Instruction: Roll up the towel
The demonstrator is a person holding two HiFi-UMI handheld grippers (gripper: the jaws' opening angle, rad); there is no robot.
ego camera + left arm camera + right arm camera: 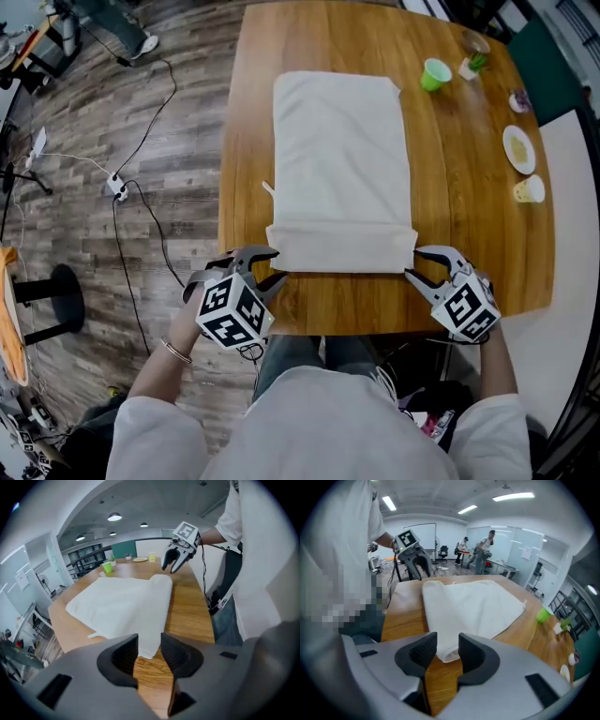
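Desk (469, 244) of warm wood is covered down its middle by the white towel (339, 159), which is laid flat and lengthwise, away from the person. Only the near edge is seen turned over into one low fold (342, 248). The rest is left to be rolled, so the task is judged barely begun. The left claw (272, 265) and the right claw (417, 262) are held just off the fold's two ends. Each is narrowly parted, with a corner of cloth in line with the gap but not pinched. A green cup (435, 74) is set well apart near the far corner.
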